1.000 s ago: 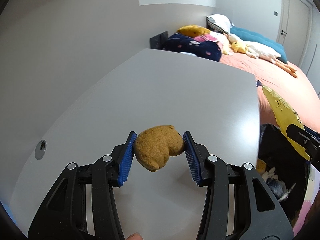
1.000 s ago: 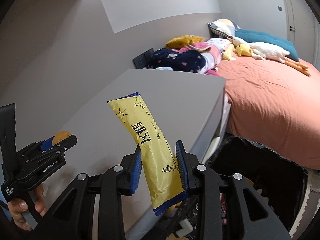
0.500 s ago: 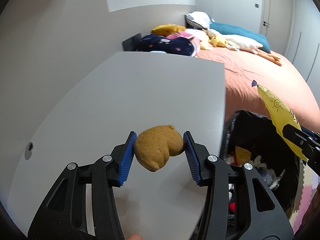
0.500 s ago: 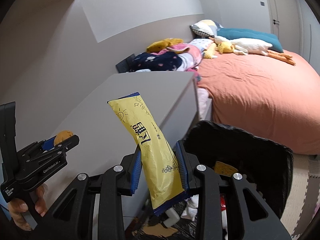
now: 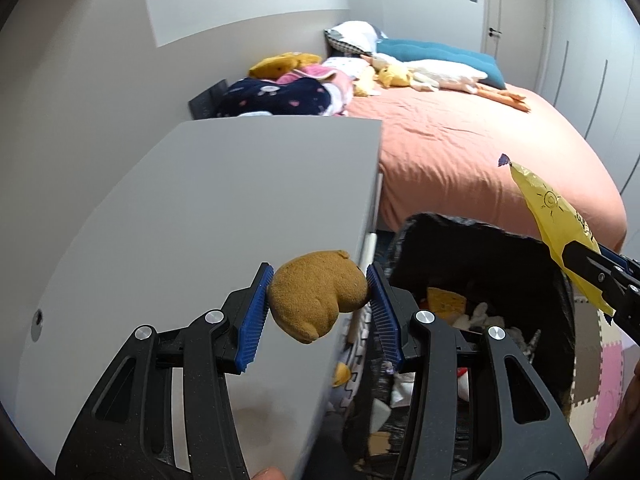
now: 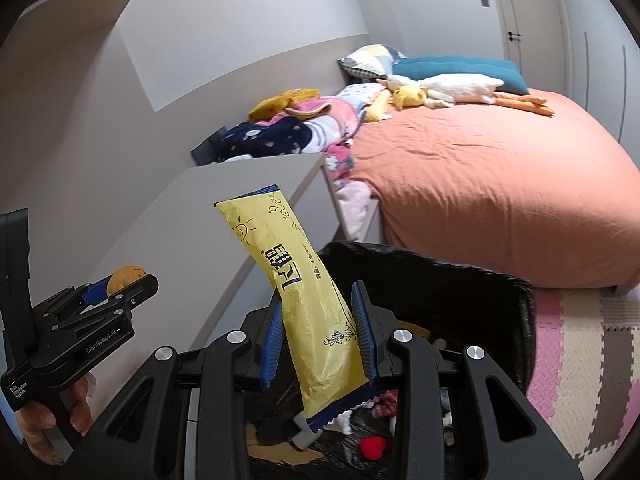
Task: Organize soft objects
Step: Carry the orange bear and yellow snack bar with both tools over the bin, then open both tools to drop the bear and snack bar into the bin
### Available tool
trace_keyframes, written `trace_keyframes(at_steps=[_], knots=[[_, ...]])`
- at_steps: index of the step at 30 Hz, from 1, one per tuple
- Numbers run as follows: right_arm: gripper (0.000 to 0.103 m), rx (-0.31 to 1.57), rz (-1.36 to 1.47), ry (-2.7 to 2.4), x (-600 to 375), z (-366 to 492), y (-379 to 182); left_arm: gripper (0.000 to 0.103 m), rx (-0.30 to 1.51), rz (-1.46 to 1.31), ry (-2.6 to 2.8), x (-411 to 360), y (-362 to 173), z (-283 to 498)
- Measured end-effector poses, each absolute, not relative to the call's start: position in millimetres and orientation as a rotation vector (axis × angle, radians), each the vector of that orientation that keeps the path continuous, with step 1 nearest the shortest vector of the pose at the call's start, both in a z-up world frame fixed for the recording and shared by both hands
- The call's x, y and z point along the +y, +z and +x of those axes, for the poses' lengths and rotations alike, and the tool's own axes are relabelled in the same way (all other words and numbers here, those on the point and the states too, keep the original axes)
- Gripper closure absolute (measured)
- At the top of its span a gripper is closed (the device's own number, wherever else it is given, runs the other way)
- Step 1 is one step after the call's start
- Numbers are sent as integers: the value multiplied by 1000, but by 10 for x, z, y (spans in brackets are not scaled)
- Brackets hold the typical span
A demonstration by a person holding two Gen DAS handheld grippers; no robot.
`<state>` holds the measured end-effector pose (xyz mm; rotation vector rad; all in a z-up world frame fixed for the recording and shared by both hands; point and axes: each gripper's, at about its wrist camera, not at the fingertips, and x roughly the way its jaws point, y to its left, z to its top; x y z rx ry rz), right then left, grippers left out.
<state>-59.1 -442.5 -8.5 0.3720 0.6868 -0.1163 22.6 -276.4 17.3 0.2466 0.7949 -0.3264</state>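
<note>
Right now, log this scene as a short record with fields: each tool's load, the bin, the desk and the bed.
left tool: shut on brown plush toy, at the desk's edge
right tool: shut on yellow packet, above the bin
bin: black liner, open, mixed items inside
desk: grey top
bed: orange cover, plush toys and pillows at the head
</note>
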Motion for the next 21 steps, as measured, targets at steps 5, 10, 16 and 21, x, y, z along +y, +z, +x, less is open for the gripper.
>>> trace_keyframes(at_steps=[5,10,16,21], knots=[[69,678,391,-162,-4639,-717,-95,55,797,268,-388,-3037,154,155],[69,668,399,-210,-4812,-846,-92,55,803,281,-454,-3282,150,87],[69,661,419,-257,-5004,-969,-103,55,804,321,-525,-3523,111,-43],[33,646,448,-294,-5121,-1019,-83,6,804,377,-563,-3605,41,-121]])
